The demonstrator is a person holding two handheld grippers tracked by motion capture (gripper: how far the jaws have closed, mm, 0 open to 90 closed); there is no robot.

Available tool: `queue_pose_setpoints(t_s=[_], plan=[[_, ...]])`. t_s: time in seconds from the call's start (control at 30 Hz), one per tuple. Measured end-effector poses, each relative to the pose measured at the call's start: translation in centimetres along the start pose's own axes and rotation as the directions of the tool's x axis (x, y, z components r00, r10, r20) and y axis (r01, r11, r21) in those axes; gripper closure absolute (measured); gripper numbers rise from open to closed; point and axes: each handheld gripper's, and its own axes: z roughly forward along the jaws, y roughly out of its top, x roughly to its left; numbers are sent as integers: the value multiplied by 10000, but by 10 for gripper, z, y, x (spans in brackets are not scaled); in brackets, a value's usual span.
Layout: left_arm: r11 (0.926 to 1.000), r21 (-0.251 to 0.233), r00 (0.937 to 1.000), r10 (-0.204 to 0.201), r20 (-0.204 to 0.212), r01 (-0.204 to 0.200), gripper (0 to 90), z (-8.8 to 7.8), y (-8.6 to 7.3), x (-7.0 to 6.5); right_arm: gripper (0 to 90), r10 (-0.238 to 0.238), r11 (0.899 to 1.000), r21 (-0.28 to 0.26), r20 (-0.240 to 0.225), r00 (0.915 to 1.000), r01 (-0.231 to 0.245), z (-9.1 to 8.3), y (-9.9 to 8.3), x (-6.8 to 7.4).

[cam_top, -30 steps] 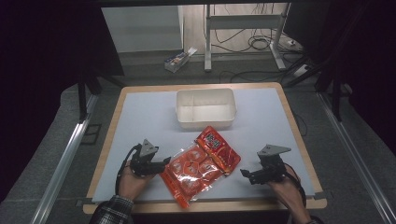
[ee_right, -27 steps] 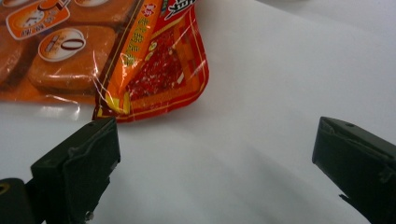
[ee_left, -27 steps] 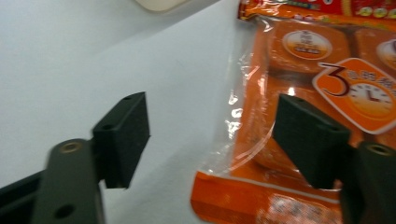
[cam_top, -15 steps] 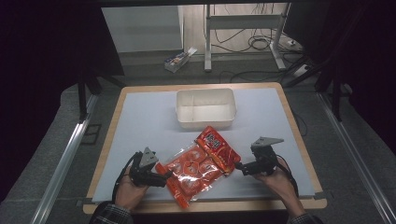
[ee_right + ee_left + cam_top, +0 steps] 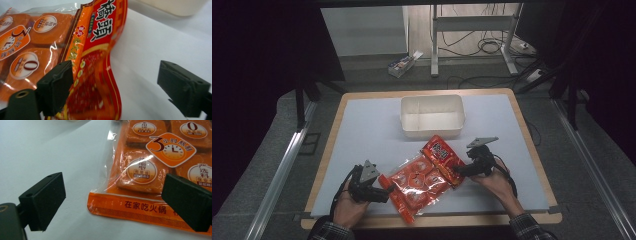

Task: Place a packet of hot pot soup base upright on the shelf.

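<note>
Both tongs sit at the near edge of the pale blue tabletop point(image 5: 362, 130) in the high view: left gripper point(image 5: 384, 190) and right gripper point(image 5: 457, 171) flank the flat orange-red plastic snack packet point(image 5: 424, 176), just before the white rectangular tub point(image 5: 432, 116). Left gripper view: jaws wide apart, the packet's corner point(image 5: 150, 170) between them, unpinched. Right gripper view: jaws just been closing, packet edge point(image 5: 100, 62) between, not yet clamped.

Looks like a lab or test room set up for recording, not a home. Wooden-edged table point(image 5: 532, 150) with a pale blue mat point(image 5: 362, 145), fenced by metal rails point(image 5: 279, 172) on both sides. Dark grey carpet floor point(image 5: 272, 135) underneath. Bare metal desk legs point(image 5: 434, 35) behind, with loose cables point(image 5: 487, 47) coiled on the floor and a small box point(image 5: 402, 64) left lying there. Black curtains or panels point(image 5: 262, 45) to either side, shutting off the surroundings.
</note>
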Motion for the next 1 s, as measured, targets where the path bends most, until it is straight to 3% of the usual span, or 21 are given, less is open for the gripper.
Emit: queue_pose_setpoints(t_s=[0.37, 0.4, 0.47, 0.6, 0.63, 0.67, 0.77, 1.0], plan=[[9998, 131, 9999, 123, -63, -122, 57, 1, 0, 0, 352, -508, 9967, 597, -827, 9953, 559, 33, 21, 10], [9998, 161, 9999, 153, -69, -152, 57, 1, 0, 0, 439, -706, 9950, 629, -1006, 9924, 772, 37, 25, 15], [9997, 181, 9998, 167, -62, -166, 60, 2, 0, -1, 522, -987, 9920, 671, -1132, 9887, 1067, 40, 29, 21], [9994, 235, 9997, 253, -67, -251, 62, 2, 0, -2, 732, -1847, 9766, 921, -1020, 9775, 1941, 44, 32, 33], [9994, 235, 9997, 253, -67, -251, 63, 2, 0, -2, 732, -1847, 9766, 921, -1020, 9775, 1941, 44, 32, 33], [9993, 251, 9995, 292, -72, -290, 63, 2, 0, -2, 819, -1959, 9734, 1011, -985, 9757, 2057, 44, 33, 36], [9992, 267, 9995, 311, -81, -308, 64, 3, 0, -2, 868, -1923, 9745, 974, -1009, 9761, 2021, 41, 36, 39], [9995, 191, 9996, 253, -156, -250, 64, 1, -1, -1, 885, -2017, 9745, 803, -967, 9747, 2096, 30, 43, 43]])
